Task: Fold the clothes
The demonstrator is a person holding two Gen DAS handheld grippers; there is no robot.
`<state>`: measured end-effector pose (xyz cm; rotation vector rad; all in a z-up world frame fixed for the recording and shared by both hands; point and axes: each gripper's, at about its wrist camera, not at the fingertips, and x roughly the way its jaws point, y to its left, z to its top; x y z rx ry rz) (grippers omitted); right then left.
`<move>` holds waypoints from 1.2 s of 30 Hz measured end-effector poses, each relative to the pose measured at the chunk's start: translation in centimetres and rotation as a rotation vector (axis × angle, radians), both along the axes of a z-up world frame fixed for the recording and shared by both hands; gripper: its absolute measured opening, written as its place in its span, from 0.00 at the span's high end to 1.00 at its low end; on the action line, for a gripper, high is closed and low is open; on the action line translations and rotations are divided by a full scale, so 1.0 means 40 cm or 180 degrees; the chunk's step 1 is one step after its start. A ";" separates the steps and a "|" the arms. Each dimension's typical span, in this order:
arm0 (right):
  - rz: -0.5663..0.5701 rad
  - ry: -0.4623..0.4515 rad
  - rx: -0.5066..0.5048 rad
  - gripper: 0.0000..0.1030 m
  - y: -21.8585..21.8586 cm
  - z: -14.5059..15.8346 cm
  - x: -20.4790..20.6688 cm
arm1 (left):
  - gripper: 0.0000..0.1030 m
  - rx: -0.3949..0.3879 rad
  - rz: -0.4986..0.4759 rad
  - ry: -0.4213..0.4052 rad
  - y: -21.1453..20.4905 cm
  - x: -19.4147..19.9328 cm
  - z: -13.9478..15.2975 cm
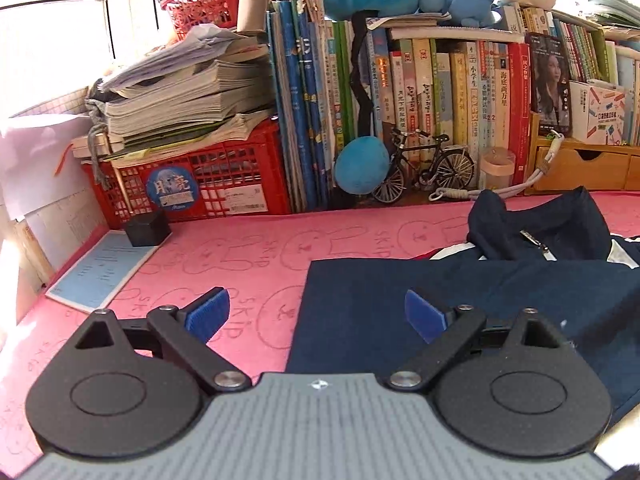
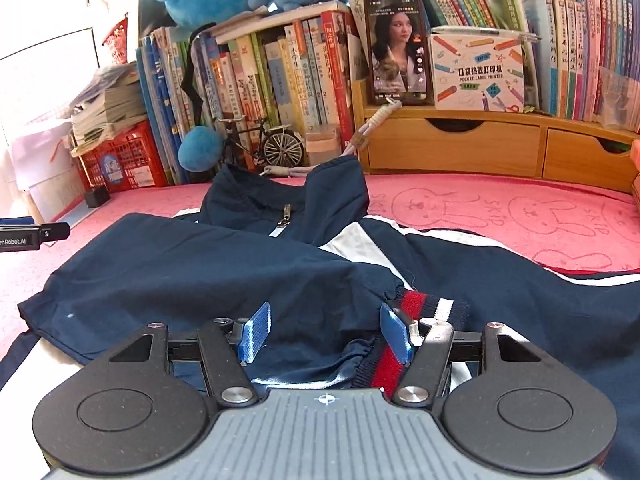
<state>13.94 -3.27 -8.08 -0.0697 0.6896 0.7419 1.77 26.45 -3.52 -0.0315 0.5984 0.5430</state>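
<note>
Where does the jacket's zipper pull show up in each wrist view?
Left wrist: zipper pull at right of centre, on the bunched collar of the navy jacket.
Right wrist: zipper pull above centre, on the collar.
Shared landmark: model bicycle by the books.

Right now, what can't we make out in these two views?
- Navy zip-up jacket: near hem hidden behind right gripper body; right side cut by frame edge.
- Same jacket, left wrist view: only a corner shows beyond left gripper.
- Striped red-white-navy cuff: partly behind the gripper's right finger.
- Book spines: titles too small.
</note>
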 end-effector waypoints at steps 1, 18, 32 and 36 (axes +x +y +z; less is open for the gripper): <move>-0.0011 0.0002 -0.0026 0.40 0.007 -0.009 0.002 | 0.07 -0.0065 0.0026 0.0008 0.010 0.023 -0.014; -0.0071 -0.0300 0.0534 0.20 -0.141 0.040 -0.056 | 0.06 -0.0292 -0.0086 -0.0093 0.030 0.038 -0.055; -0.3425 -0.0229 0.1106 0.19 -0.937 0.009 0.107 | 0.06 -0.0196 -0.1586 0.0124 -0.463 0.221 -0.088; -0.3543 -0.0019 0.1007 0.19 -1.017 -0.046 0.187 | 0.04 -0.0074 -0.1548 0.0352 -0.505 0.251 -0.152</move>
